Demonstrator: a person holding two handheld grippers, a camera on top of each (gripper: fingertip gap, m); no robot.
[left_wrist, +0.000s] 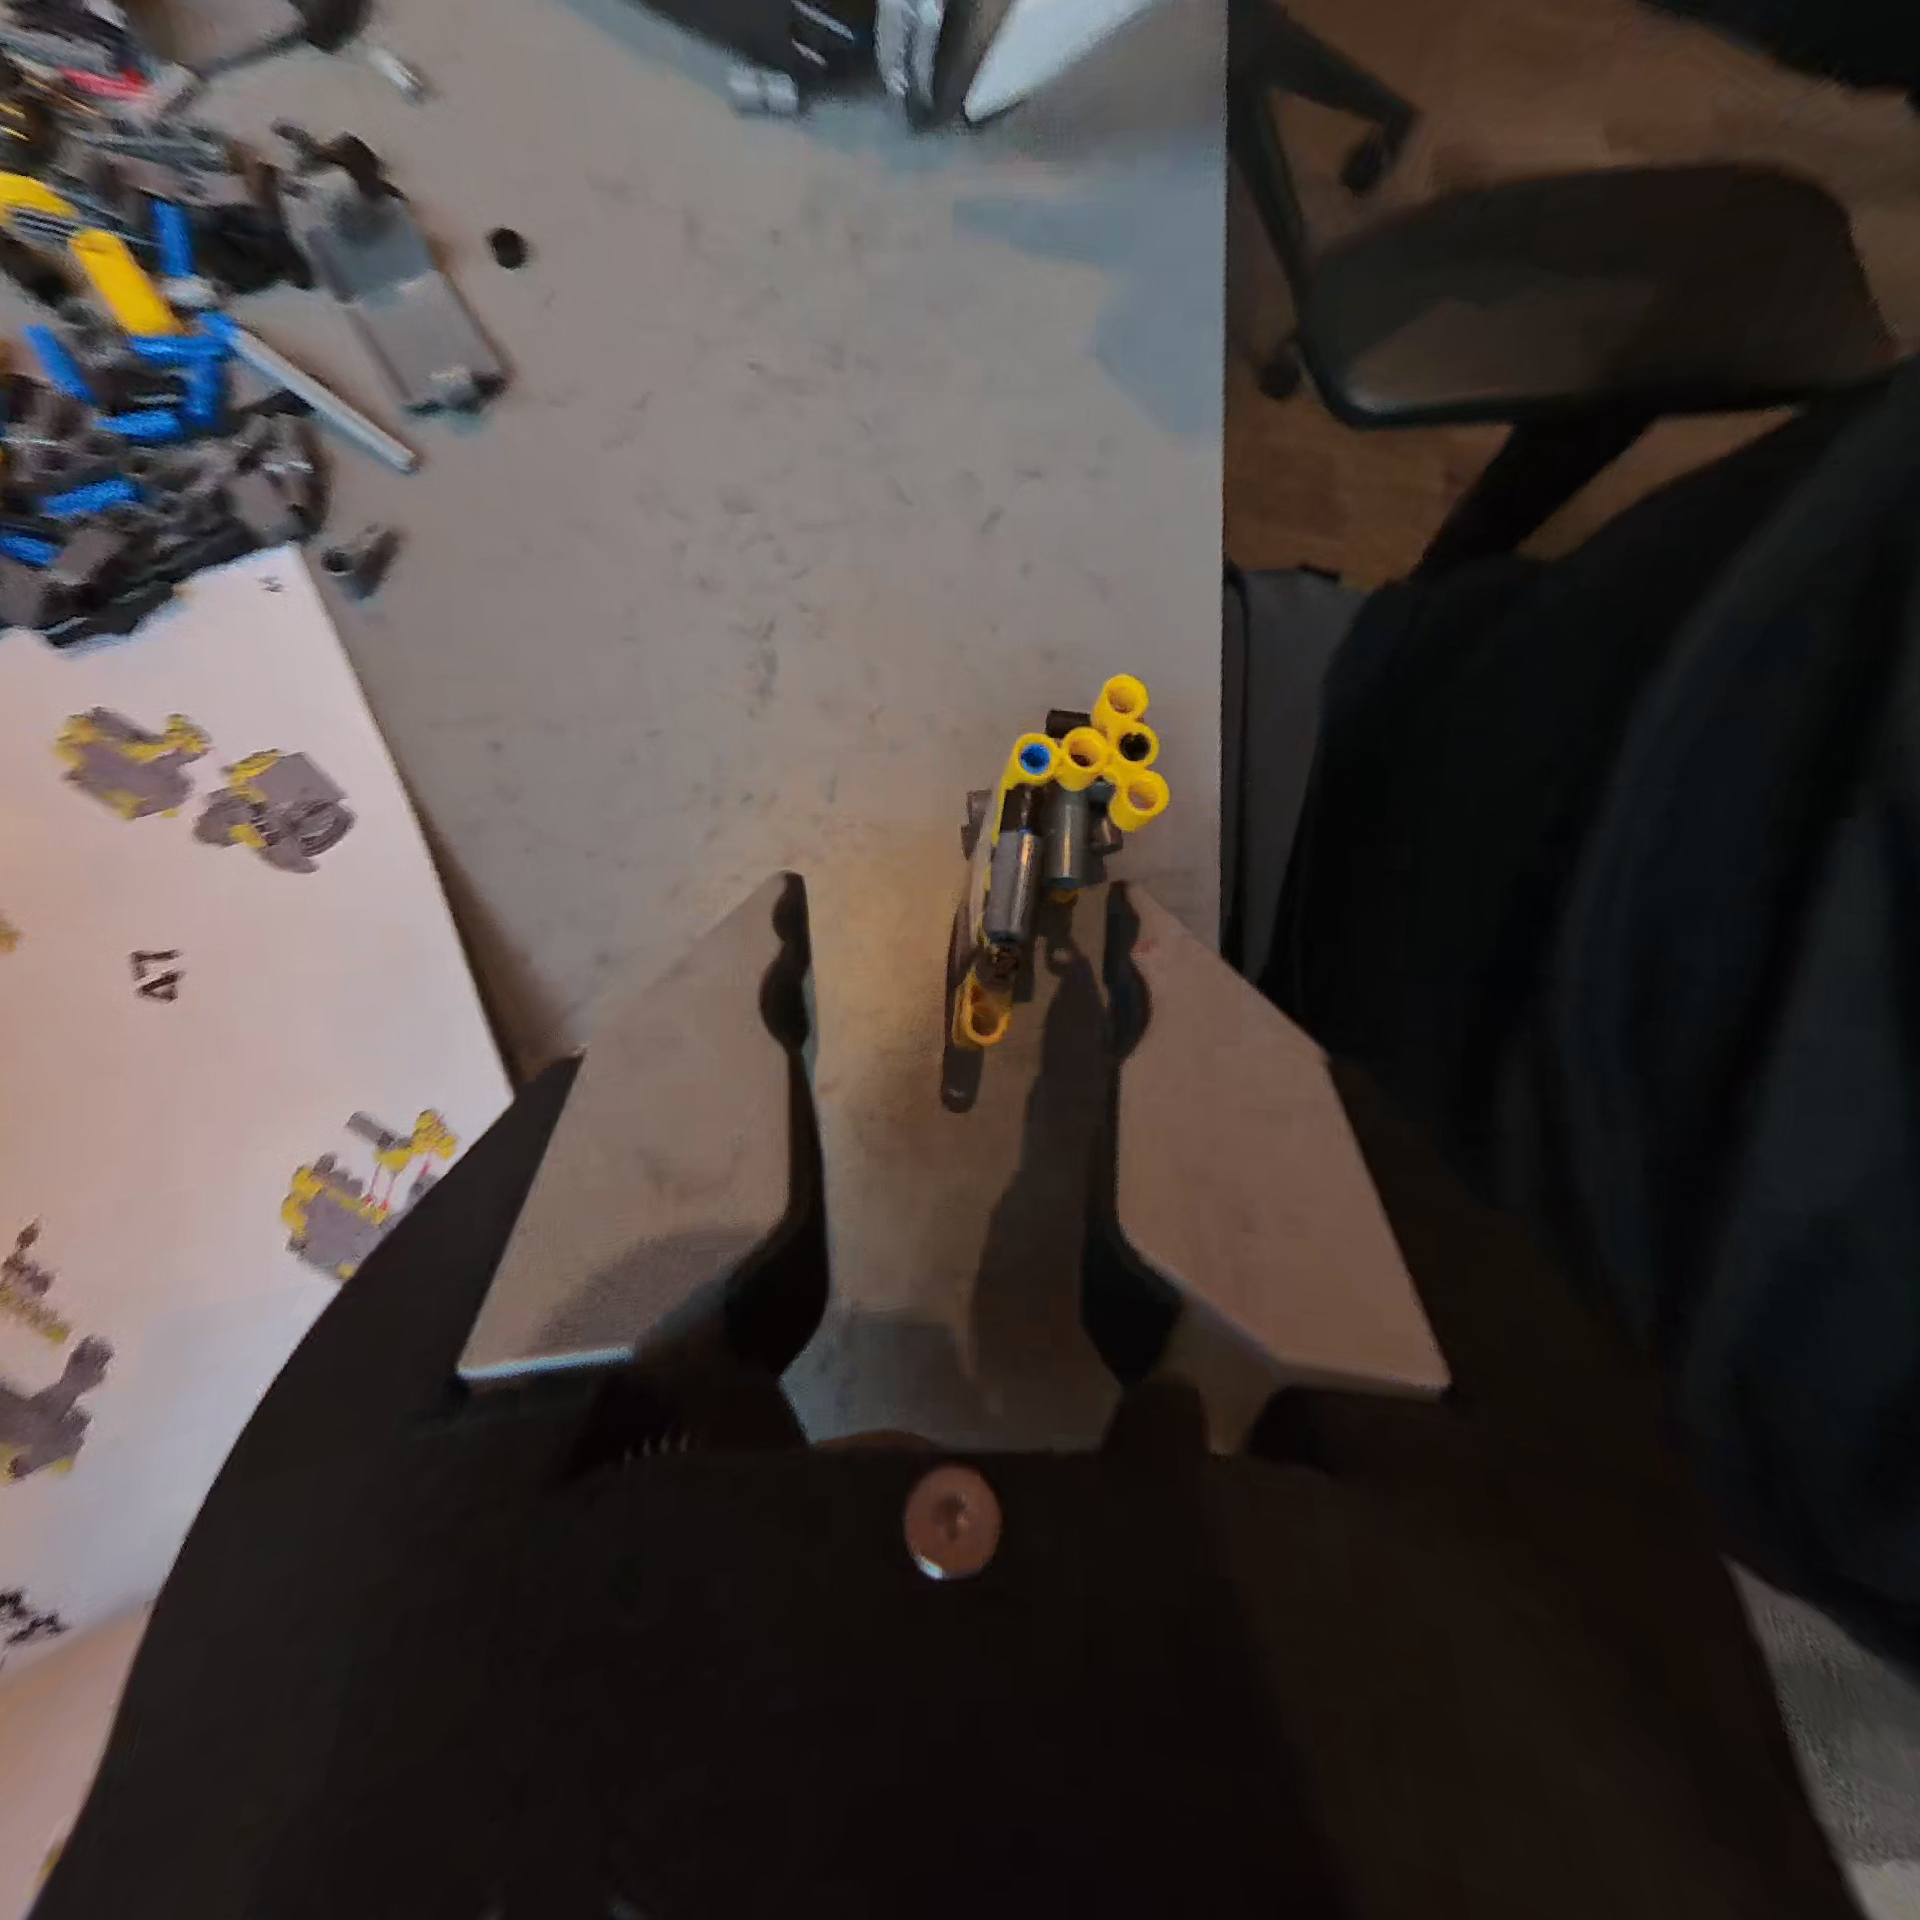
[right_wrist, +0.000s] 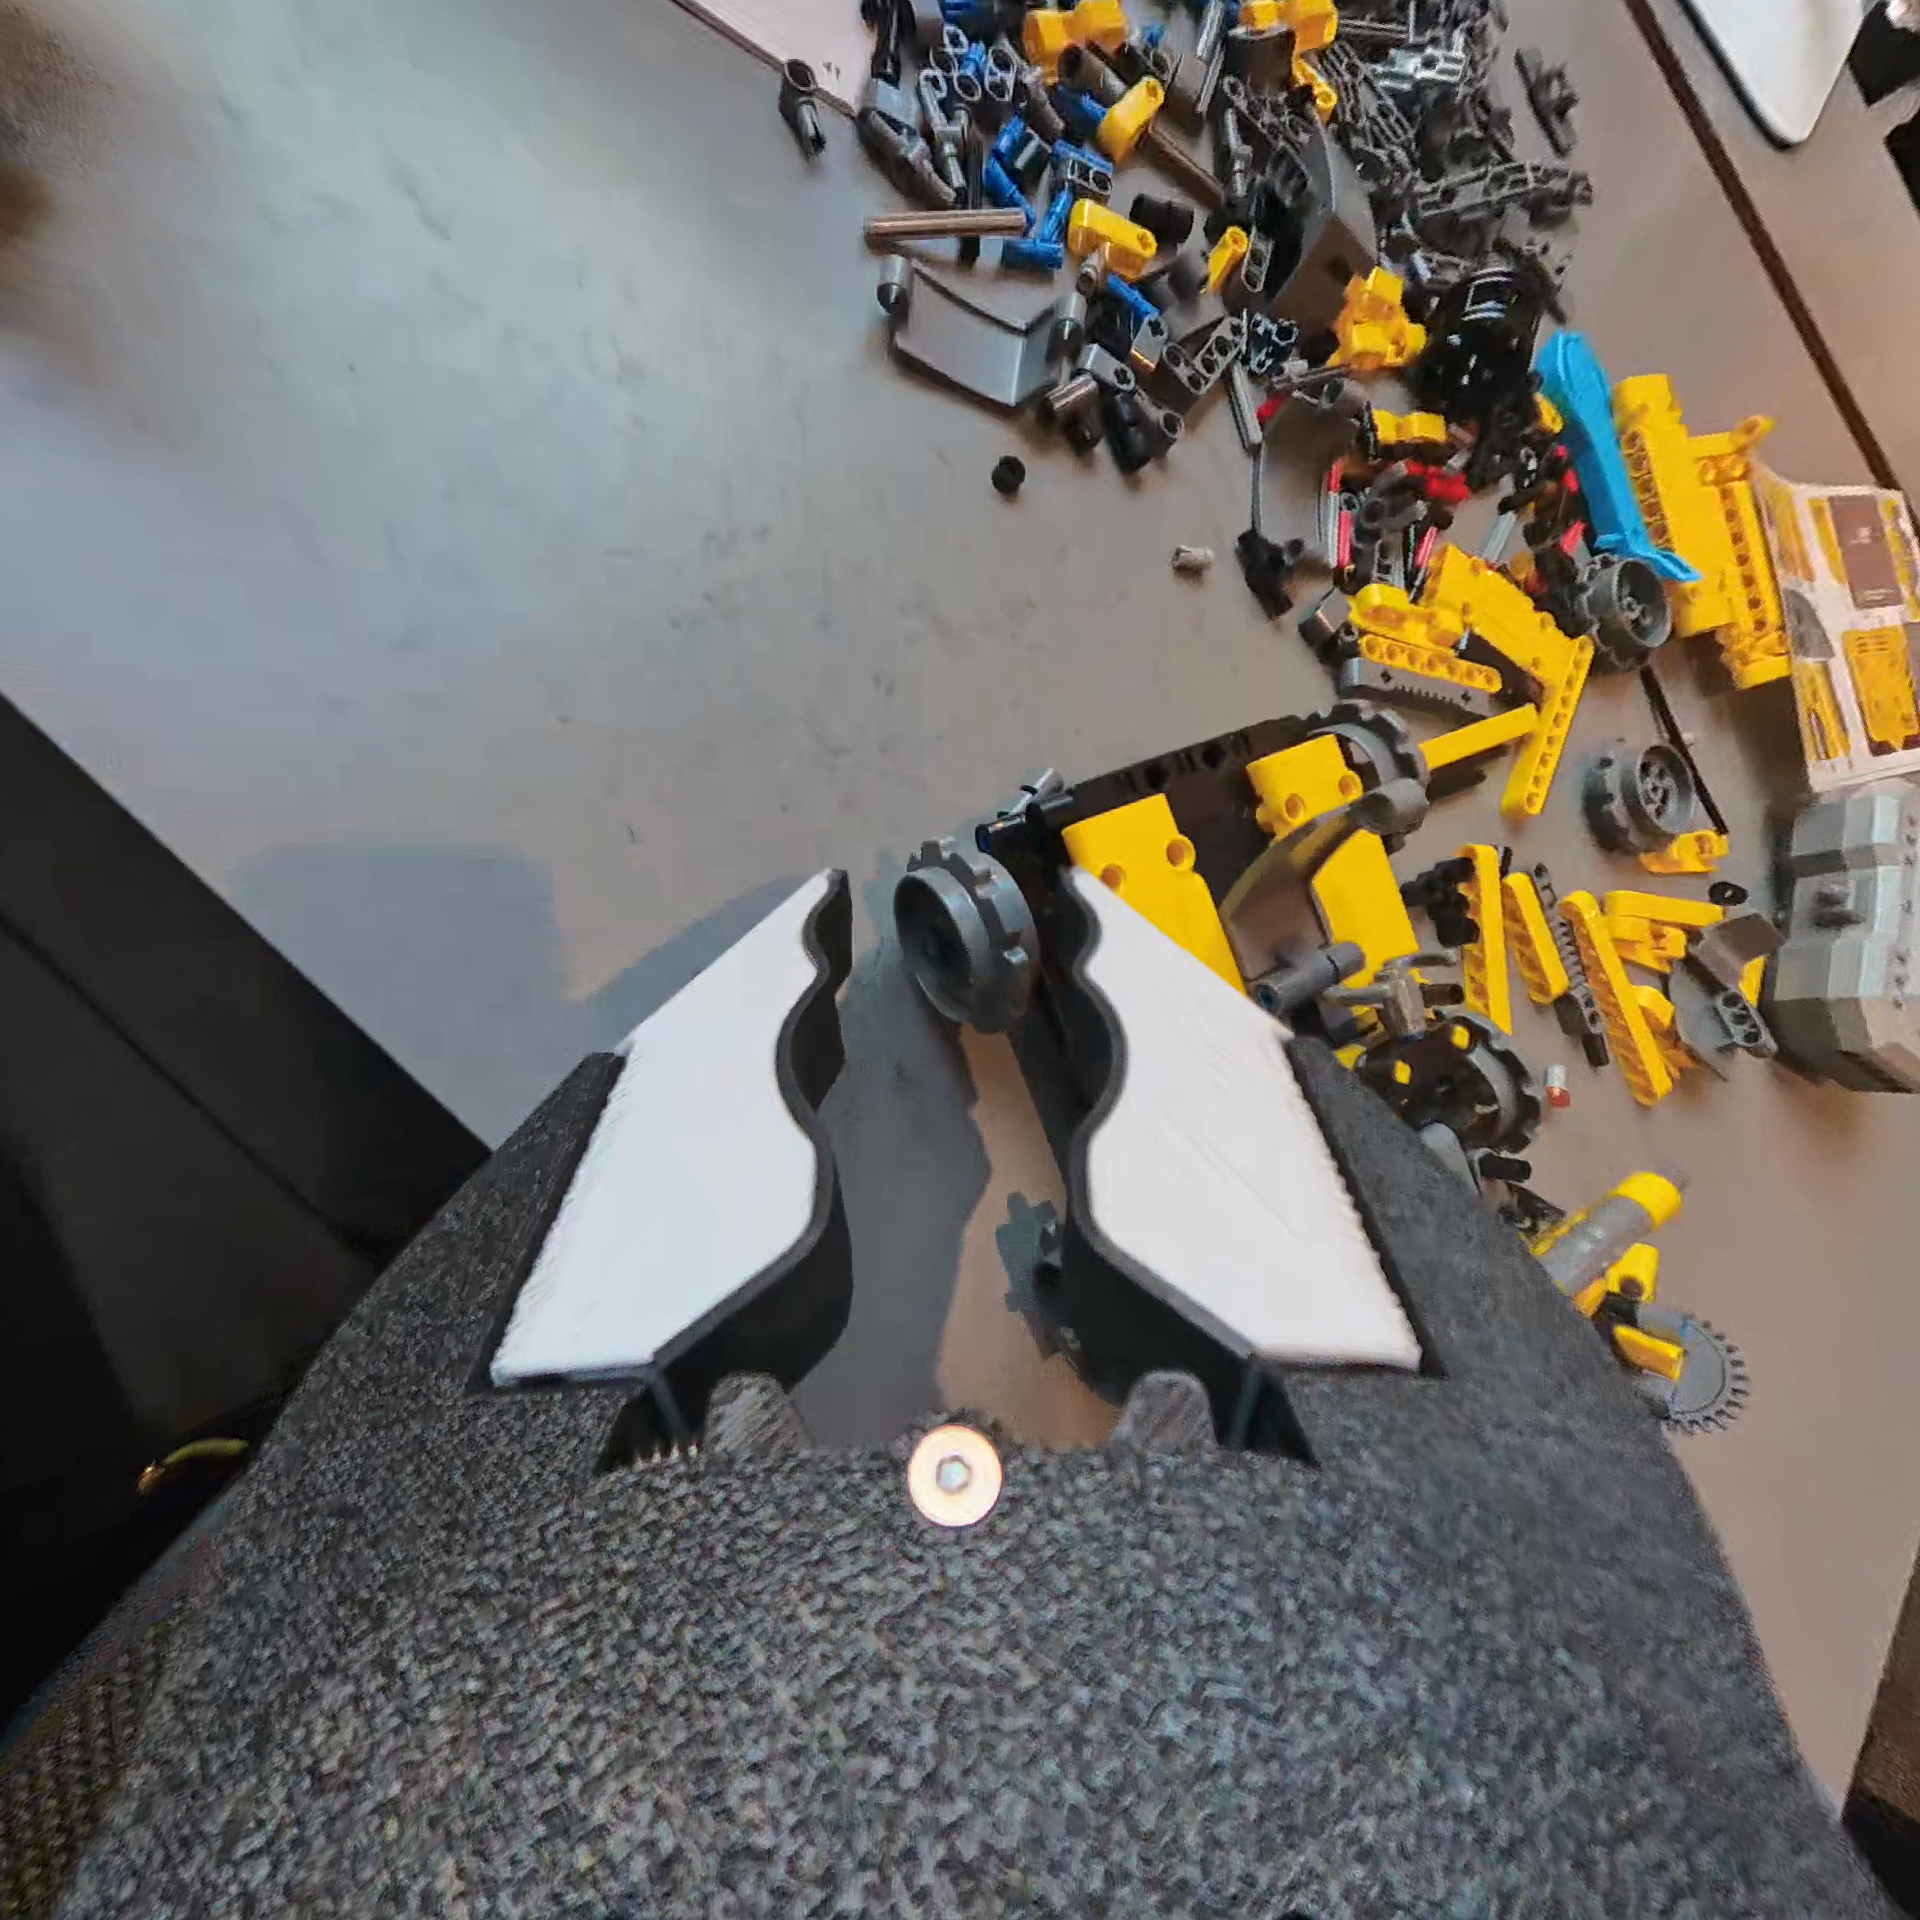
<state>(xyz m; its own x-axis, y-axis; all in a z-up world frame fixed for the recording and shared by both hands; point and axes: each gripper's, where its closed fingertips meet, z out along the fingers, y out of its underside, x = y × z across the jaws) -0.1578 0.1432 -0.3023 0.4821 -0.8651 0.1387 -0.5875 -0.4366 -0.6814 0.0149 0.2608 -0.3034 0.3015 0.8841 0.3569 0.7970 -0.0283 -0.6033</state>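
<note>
On the grey counter (left_wrist: 727, 520), both your tools gape, grasping nothing.
Your left tool (left_wrist: 956, 894) nears a small yellow assembly (left_wrist: 1060, 831); your right tool (right_wrist: 956, 894) flanks a grey sprocket wheel (right_wrist: 961, 951).

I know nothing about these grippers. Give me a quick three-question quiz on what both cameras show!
1. True or false: the left gripper is clamped on the small yellow and grey assembly.
2. What sits between the right gripper's fingertips: A) the dark grey toothed wheel, B) a blue pin, C) nothing?
3. What lies left of the left gripper on the table?

Key: 1 false, open, beside it. 2 A. 3 The printed instruction sheet.
</note>
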